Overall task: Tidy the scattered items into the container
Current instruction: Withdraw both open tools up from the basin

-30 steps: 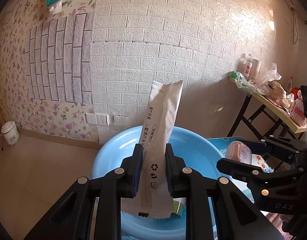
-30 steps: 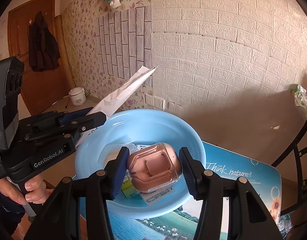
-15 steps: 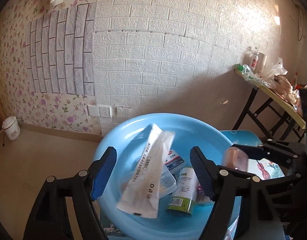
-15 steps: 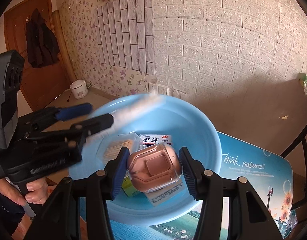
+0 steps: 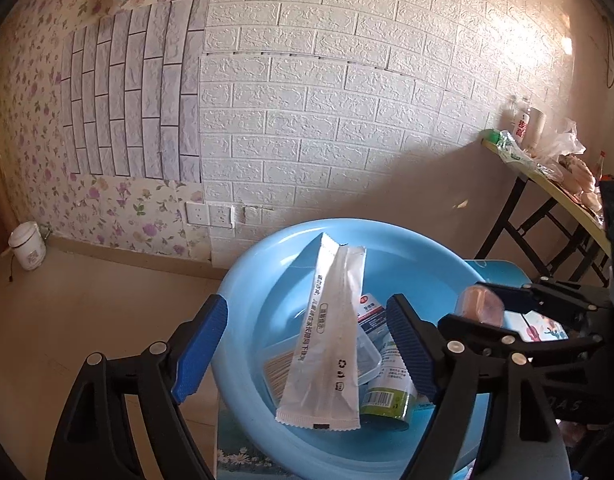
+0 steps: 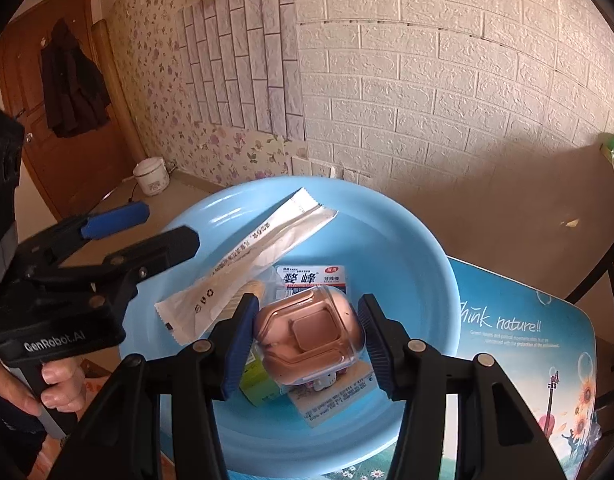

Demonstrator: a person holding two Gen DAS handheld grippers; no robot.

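Right wrist view, right tongs (image 6: 305,334) angled down gripping pink case (image 6: 309,338), left tongs (image 5: 307,344) opening, empty

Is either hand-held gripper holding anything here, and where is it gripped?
Right hand-held gripper clamps the pink case by its two sides. Left hand-held gripper, jaws opening, holds nothing.

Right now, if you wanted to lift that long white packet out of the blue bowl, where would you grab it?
Probably at the white packet's raised upper end, near the blue bowl's far wall. Come from above, pads on its two flat faces. It lies slanted across the other items, so that end stands freer than the lower end beside the green can.
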